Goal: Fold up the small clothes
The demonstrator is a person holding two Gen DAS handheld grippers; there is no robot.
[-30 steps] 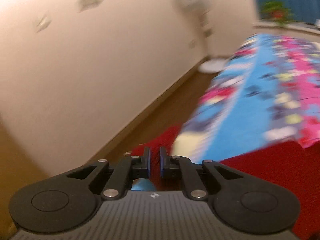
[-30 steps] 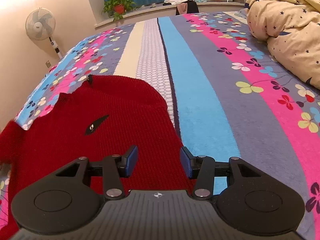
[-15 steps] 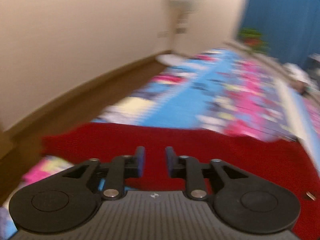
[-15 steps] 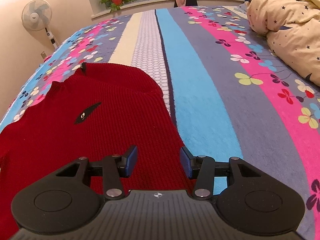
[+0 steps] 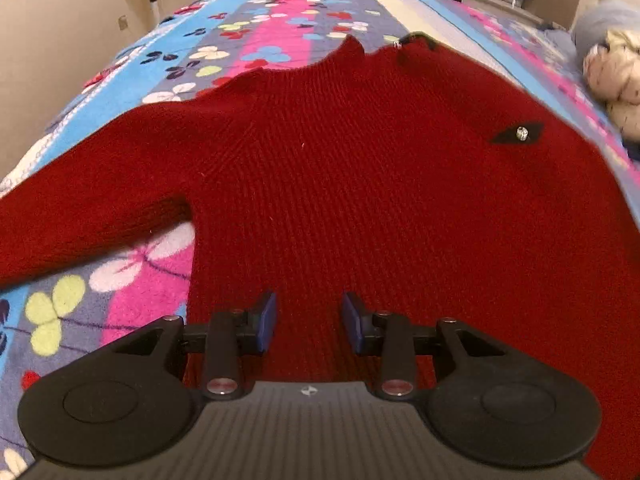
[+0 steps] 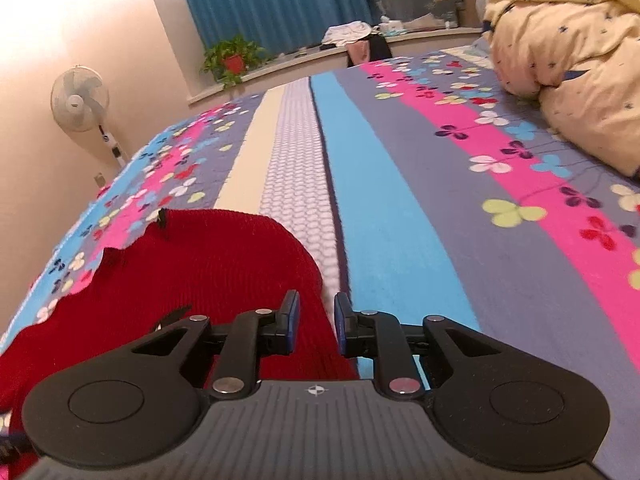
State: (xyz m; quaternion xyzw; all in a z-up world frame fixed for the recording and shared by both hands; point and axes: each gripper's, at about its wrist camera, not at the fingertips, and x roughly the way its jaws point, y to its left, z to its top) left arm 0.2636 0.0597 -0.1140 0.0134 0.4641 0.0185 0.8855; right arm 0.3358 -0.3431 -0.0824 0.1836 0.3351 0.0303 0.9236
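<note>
A red knitted sweater point(image 5: 360, 200) lies flat on the flowered bedspread point(image 5: 132, 296), neck away from me, one sleeve point(image 5: 80, 200) stretched out to the left. A small black patch with a metal stud point(image 5: 520, 134) sits on its right side. My left gripper point(image 5: 308, 322) hovers over the sweater's lower body, its jaws opening, with nothing gripped. In the right wrist view my right gripper point(image 6: 316, 324) is low at the right side edge of the sweater point(image 6: 224, 264). Its jaws are closing with red fabric showing between them, and the pads do not visibly press it.
A yellow star-print quilt point(image 6: 560, 60) is bunched at the bed's right side. Beside the bed, by the wall on the left, is a standing fan point(image 6: 80, 100). A potted plant point(image 6: 232, 60) and a clothes pile rest on the sill before blue curtains. The striped bedspread point(image 6: 400, 200) stretches right of the sweater.
My left gripper swung from facing the wall and floor to pointing down over the sweater, and its jaws parted. My right gripper sank toward the sweater's edge and its jaws narrowed.
</note>
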